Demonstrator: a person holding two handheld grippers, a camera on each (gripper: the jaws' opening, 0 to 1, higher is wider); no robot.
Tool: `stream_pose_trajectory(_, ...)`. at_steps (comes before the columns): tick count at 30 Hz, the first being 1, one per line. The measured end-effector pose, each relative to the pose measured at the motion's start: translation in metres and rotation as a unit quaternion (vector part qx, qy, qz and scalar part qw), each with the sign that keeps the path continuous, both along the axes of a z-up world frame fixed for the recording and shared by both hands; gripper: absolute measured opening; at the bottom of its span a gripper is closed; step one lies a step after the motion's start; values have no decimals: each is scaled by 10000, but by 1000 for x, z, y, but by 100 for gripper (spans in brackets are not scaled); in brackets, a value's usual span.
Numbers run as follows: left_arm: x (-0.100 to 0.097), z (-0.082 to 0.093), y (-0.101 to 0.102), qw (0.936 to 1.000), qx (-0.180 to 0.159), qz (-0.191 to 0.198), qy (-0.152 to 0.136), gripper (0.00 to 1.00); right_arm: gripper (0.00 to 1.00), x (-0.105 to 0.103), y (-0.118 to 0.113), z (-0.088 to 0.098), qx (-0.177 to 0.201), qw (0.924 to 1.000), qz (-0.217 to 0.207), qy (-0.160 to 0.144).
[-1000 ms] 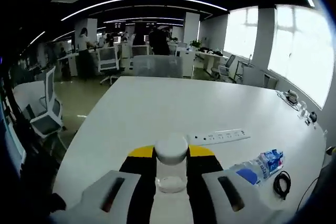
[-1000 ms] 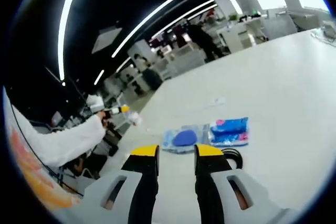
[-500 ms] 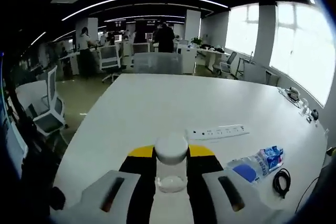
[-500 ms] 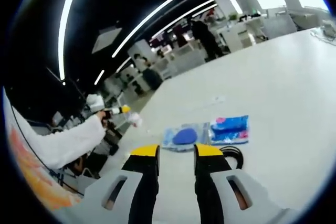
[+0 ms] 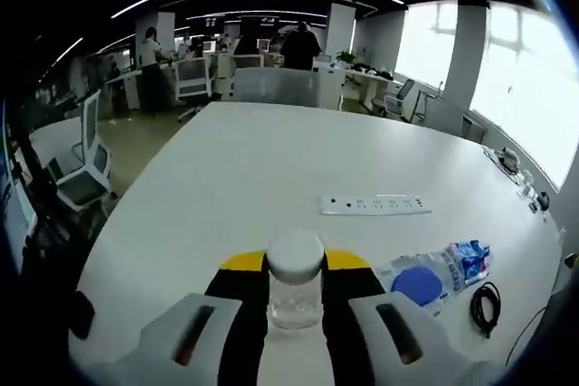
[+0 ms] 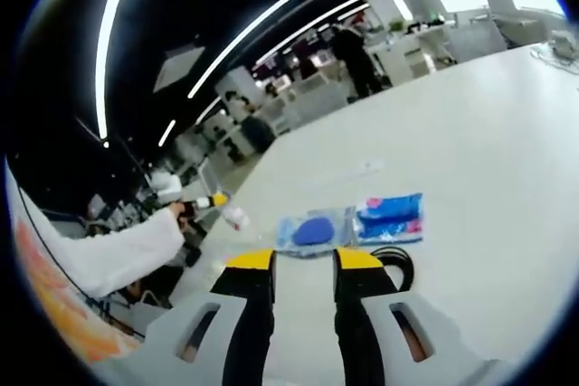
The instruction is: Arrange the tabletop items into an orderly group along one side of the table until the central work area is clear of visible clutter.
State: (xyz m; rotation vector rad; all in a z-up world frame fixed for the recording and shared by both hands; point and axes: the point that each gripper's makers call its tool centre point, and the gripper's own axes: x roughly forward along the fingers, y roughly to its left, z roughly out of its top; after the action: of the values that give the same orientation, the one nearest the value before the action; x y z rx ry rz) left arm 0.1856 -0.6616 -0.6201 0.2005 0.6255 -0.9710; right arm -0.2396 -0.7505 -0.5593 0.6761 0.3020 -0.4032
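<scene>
The white table [image 5: 271, 178] stretches far ahead. On it, right of centre, lies a white power strip [image 5: 375, 205]; nearer and to the right are a blue-labelled plastic packet [image 5: 434, 273] and a black cable coil [image 5: 486, 300]. The left gripper [image 5: 295, 264] clamps a small clear jar [image 5: 295, 291] with a white lid between its jaws, above the table's near edge. The right gripper [image 6: 303, 261] stands with jaws narrowly parted, holding nothing, just before the packet.

left hand-held gripper [image 5: 294, 264]: grey body, black jaws, yellow tips | right hand-held gripper [image 6: 303, 264]: same grey, black, yellow | sleeve [image 6: 99, 255]: white, long
</scene>
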Motion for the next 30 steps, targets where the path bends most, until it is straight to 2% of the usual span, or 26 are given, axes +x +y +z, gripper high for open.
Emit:
stream_pose_trajectory(9, 1, -3, -3, 9999, 31, 55, -94, 19, 22, 2, 2, -1, 50, 10000, -21, -35)
stream_pose_trajectory(20, -8, -2, -5, 9991, 47, -179, -376, 19, 22, 1, 2, -3, 79, 10000, 8, -39)
stream_pose_trajectory(21, -9, -2, -4, 9985, 50, -243, -490, 20, 22, 2, 3, -3, 79, 10000, 16, -37)
stream_pose_trajectory(25, -16, -2, -3, 9972, -68, -371, -649, 20, 22, 2, 5, -4, 105, 9999, 22, -46)
stream_pose_trajectory(30, -18, -2, 3, 9969, -121, -395, -668, 20, 22, 3, 8, -7, 147, 9999, 58, -49)
